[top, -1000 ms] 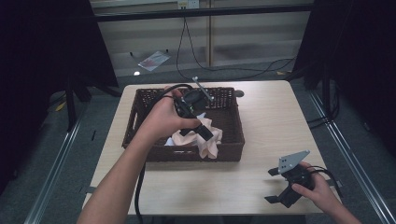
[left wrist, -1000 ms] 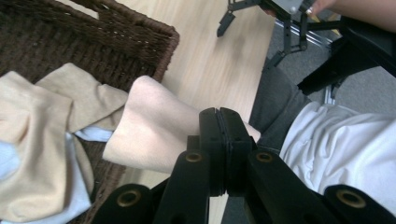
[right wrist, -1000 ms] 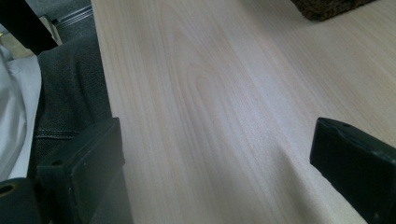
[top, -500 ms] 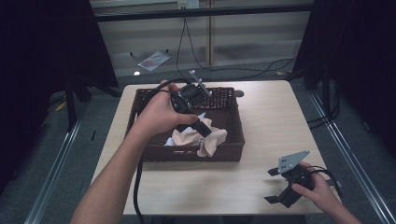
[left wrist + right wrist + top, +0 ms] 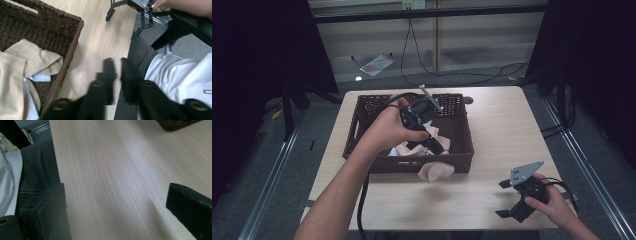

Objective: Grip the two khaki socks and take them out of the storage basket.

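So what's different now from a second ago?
The left claw has carried a beige cloth from the wicker basket over its near rim; its jaws have just been opening and the cloth has dropped free outside. The right claw stayed open on the table.

Dim surroundings frame an evenly lit table (image 5: pixel 492 125), while the left gripper's fingers (image 5: pixel 110 72) show motion blur.

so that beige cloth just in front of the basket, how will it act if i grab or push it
Probably floppy: the beige cloth lies crumpled in front of the basket, holding no shape. Likely light and soft, like the folded cloths inside, so it should droop when lifted. Pushed along the table, it would likely bunch up rather than slide.
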{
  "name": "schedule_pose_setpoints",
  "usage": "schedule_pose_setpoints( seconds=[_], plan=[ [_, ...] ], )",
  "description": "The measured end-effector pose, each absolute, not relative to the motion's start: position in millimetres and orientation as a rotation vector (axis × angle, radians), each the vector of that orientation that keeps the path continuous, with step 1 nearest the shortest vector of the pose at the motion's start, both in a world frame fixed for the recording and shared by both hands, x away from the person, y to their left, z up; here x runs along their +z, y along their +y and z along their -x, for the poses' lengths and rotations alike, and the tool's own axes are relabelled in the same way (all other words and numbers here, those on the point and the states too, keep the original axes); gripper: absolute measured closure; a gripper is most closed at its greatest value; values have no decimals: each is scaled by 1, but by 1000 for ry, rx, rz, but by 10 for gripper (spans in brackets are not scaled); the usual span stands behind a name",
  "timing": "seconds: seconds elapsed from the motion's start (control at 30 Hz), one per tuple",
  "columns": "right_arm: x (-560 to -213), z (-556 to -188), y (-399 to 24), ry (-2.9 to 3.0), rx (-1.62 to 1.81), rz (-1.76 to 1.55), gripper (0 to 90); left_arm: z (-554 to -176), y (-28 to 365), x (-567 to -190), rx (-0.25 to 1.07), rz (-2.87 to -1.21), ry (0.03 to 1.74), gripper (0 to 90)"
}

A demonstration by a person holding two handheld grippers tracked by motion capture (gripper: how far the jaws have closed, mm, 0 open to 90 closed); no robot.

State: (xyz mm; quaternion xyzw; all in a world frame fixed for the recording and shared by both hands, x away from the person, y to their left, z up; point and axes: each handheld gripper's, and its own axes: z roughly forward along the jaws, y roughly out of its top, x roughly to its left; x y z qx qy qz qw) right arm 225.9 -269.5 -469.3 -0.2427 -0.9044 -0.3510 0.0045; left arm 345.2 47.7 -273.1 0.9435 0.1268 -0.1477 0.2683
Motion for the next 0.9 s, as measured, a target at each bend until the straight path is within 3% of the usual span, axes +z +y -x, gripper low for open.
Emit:
schedule_pose_setpoints(
  seconds=[0.17,0.3,0.53,0.9],
  plan=[
    [-469,-225,-270,-2832,-1097,762,28,-351,48,-282,-306,-2573,401,477],
    [-469,-226,-270,-2835,-1100,758,28,-361,51,-294,-211,-2601,457,329],
    [-469,-226,-270,-2832,-1102,765,28,-384,60,-318,-125,-2602,508,248],
    [-469,-226,-270,-2836,-1098,760,28,-416,72,-352,-59,-2603,636,230]
  ],
)
